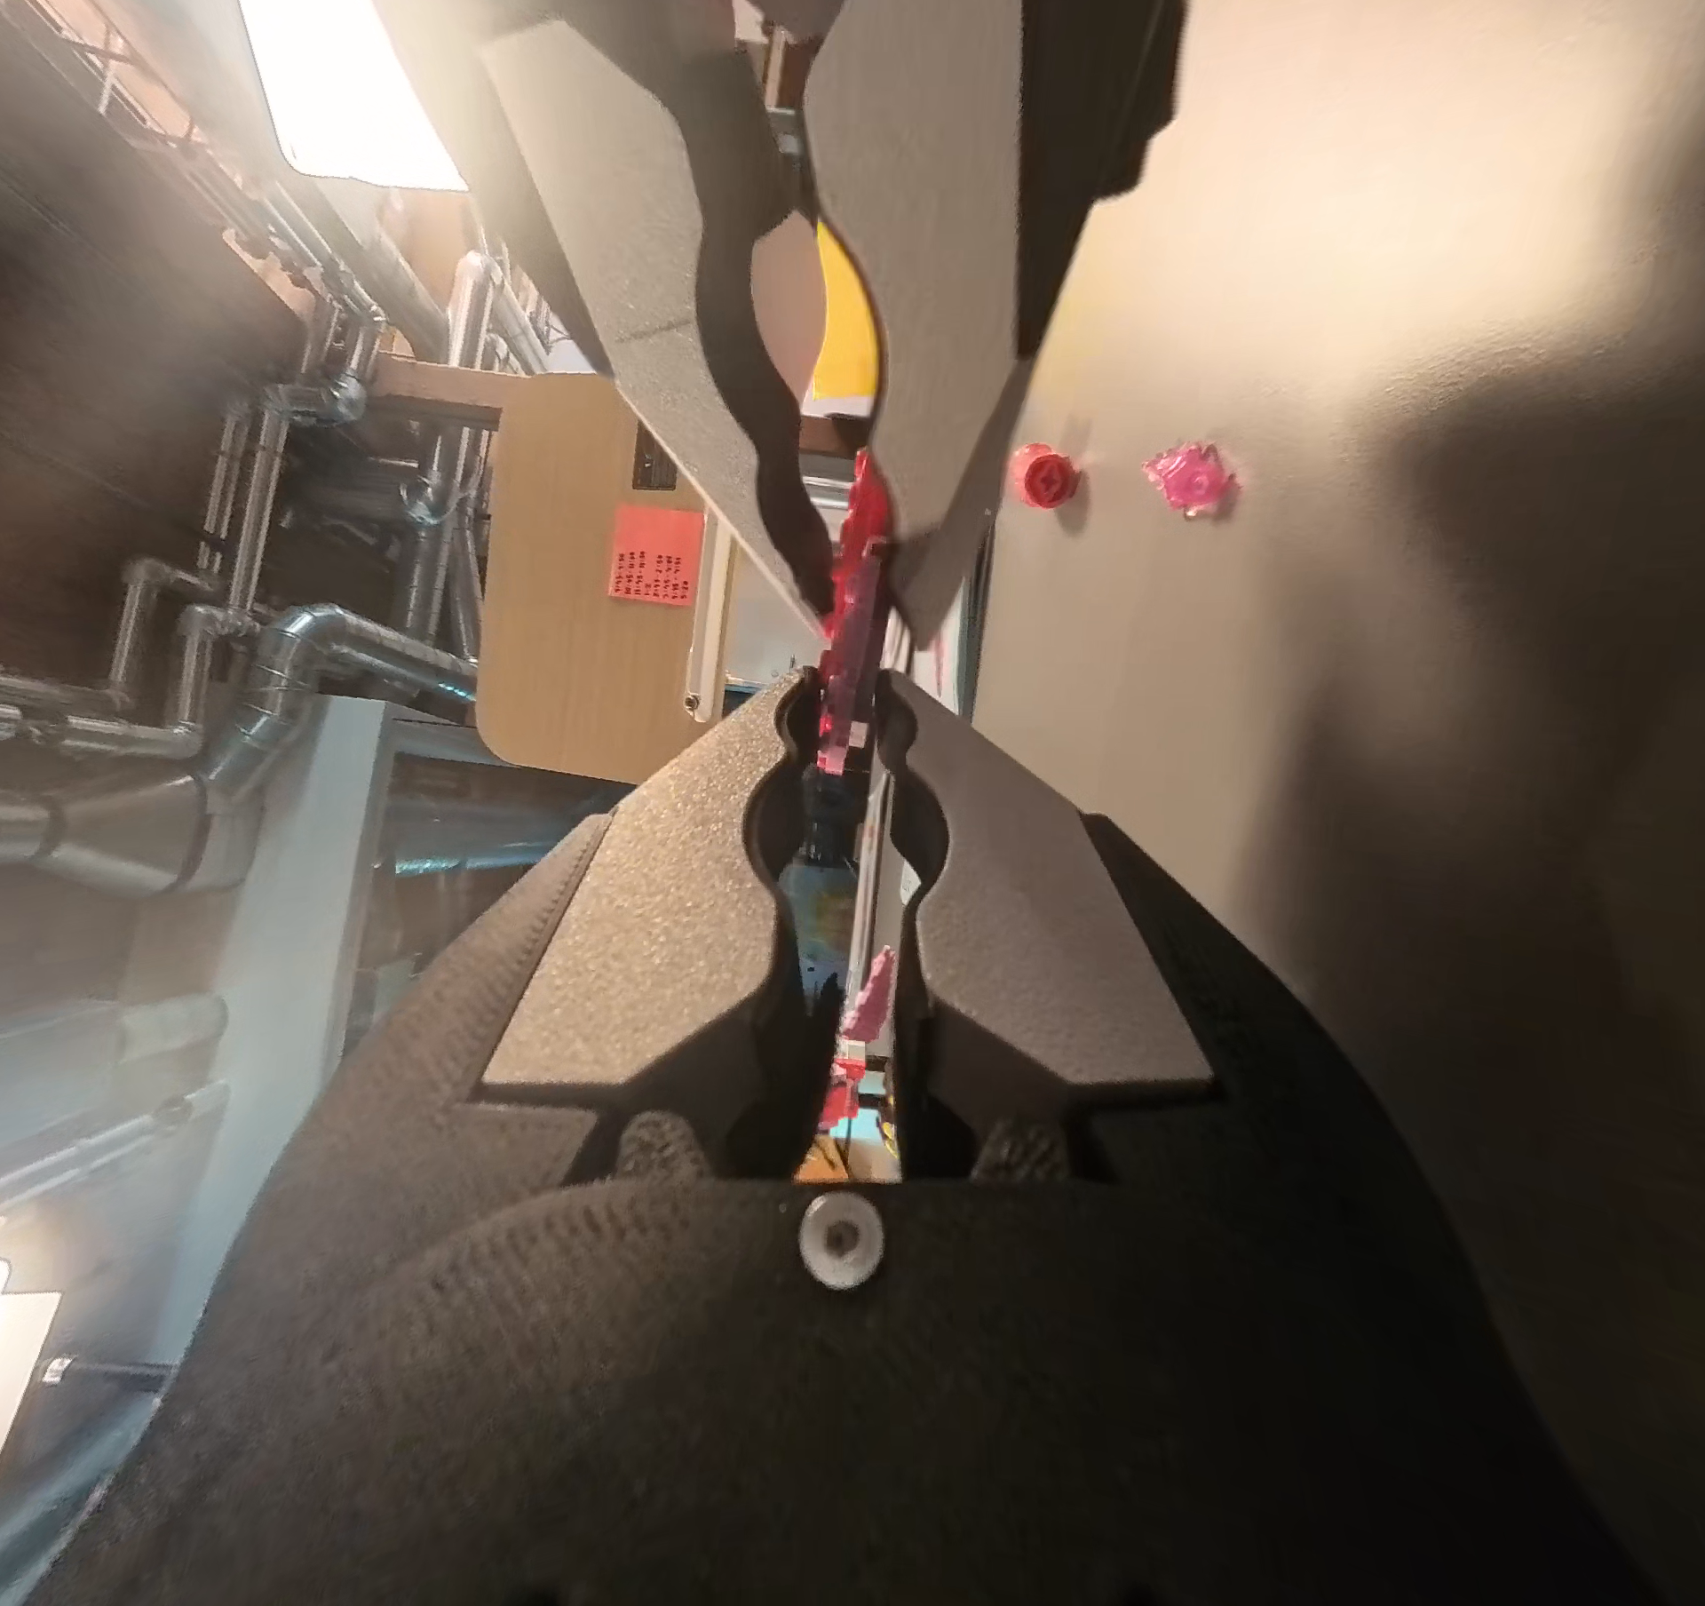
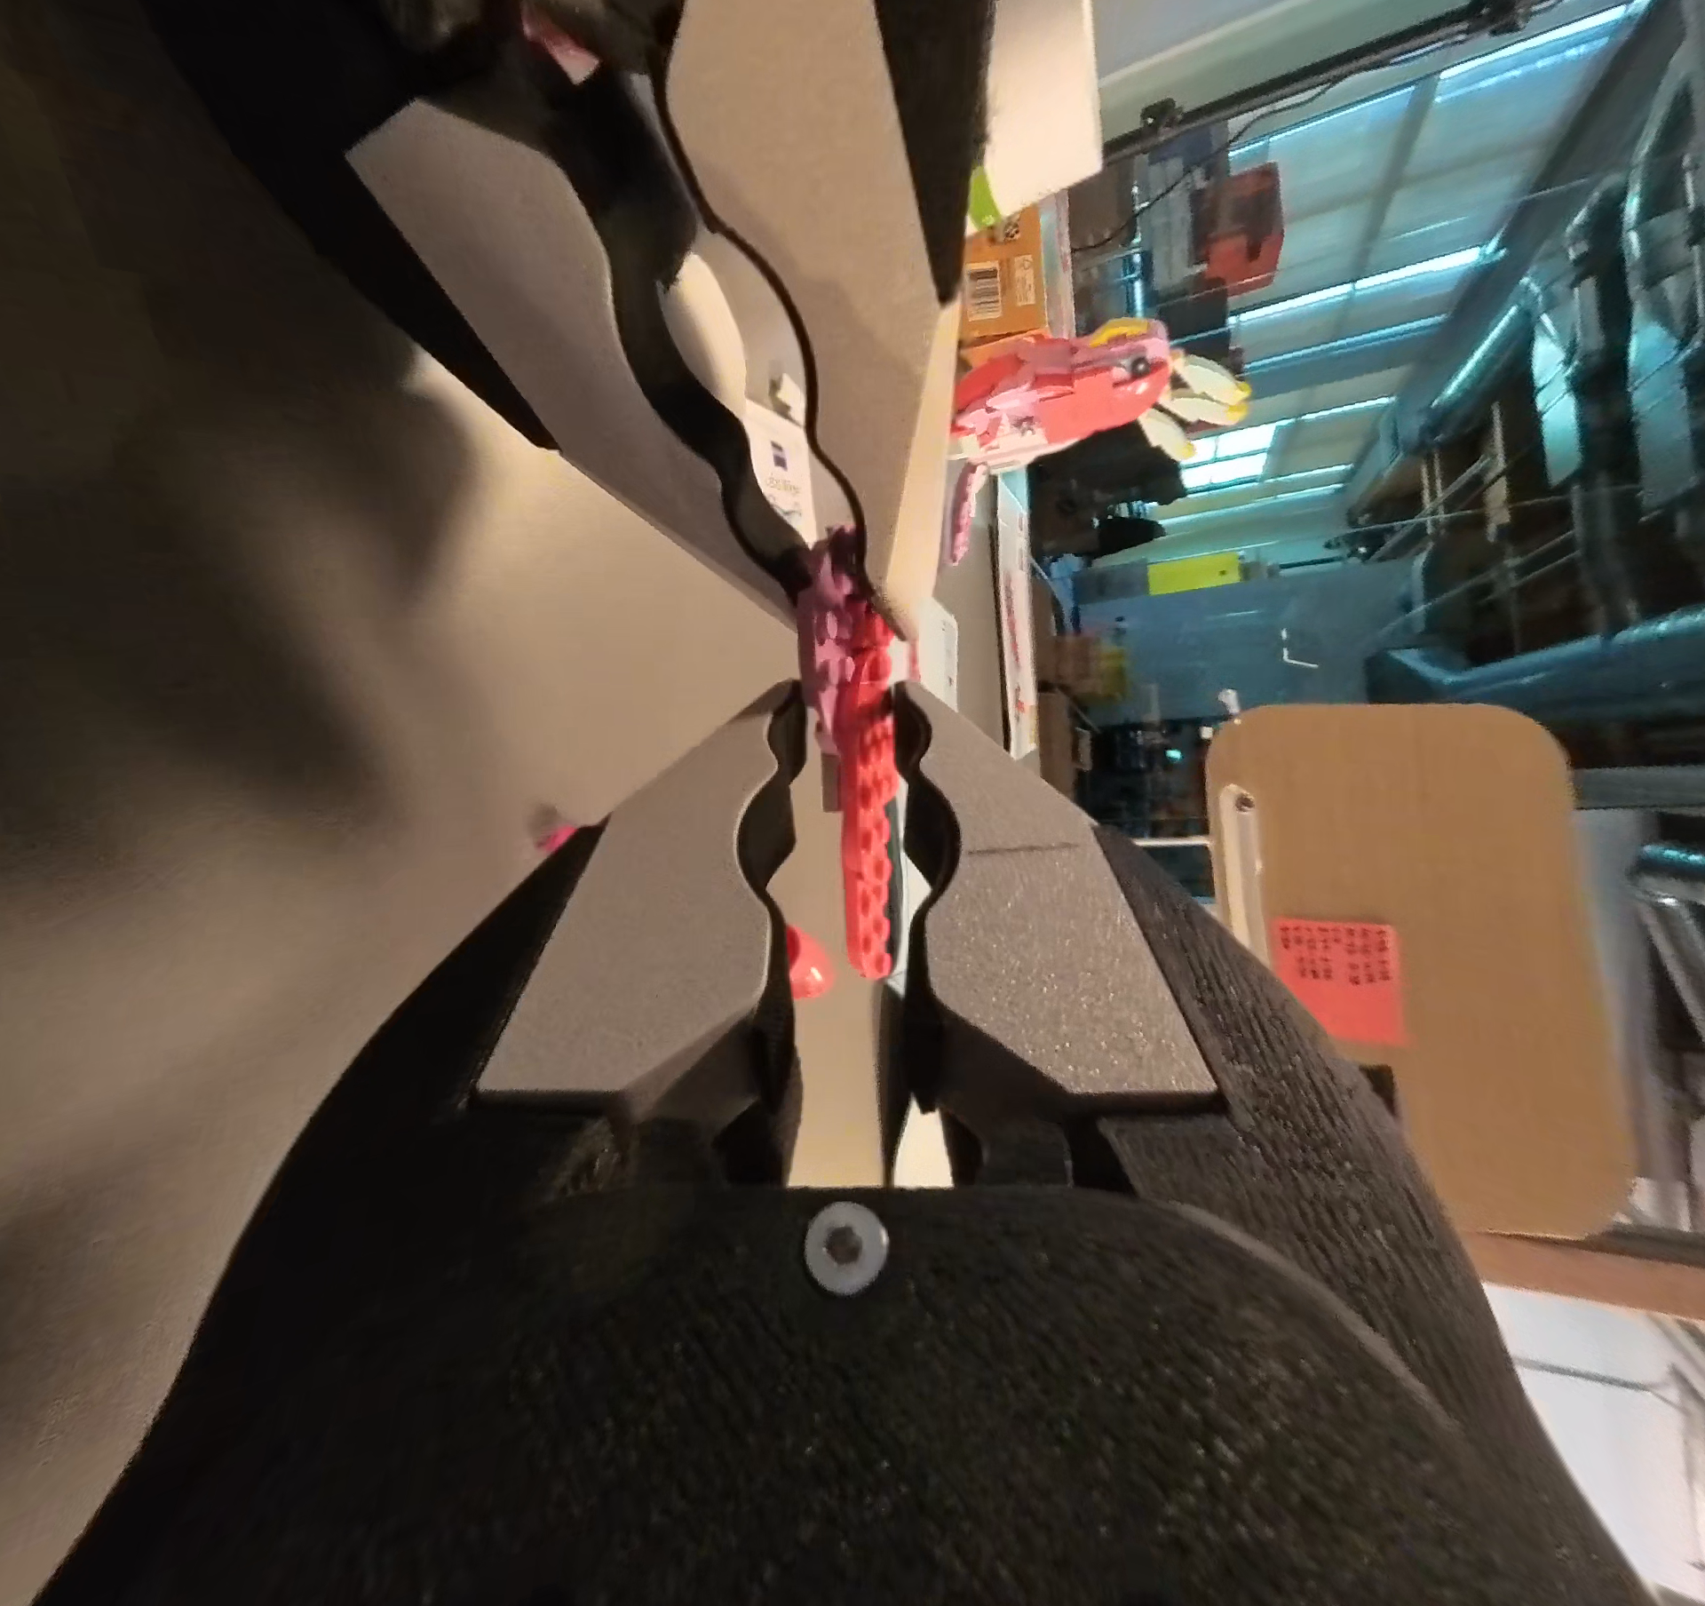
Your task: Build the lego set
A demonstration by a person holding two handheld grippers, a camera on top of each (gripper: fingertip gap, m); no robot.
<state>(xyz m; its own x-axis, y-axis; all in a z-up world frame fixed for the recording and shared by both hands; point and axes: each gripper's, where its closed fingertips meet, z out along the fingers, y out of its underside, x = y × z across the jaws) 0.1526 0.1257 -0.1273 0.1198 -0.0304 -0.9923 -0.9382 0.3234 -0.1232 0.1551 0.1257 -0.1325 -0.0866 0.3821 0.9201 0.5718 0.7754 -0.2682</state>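
Both grippers meet tip to tip on 1 brick assembly. Left gripper [image 1: 847, 694] pinches a thin translucent red plate [image 1: 853, 639]; right gripper [image 2: 844, 703] clamps a red studded plate [image 2: 867, 823], long axis along its fingers. A pink plate [image 2: 830, 639] sits at the joint between them.

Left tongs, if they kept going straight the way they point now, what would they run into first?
Most likely the right tongs, which face the left tongs almost tip to tip. Both grip the same red and pink studded brick piece spanning the small space between them, so little free travel seems left, though depth is hard to judge.
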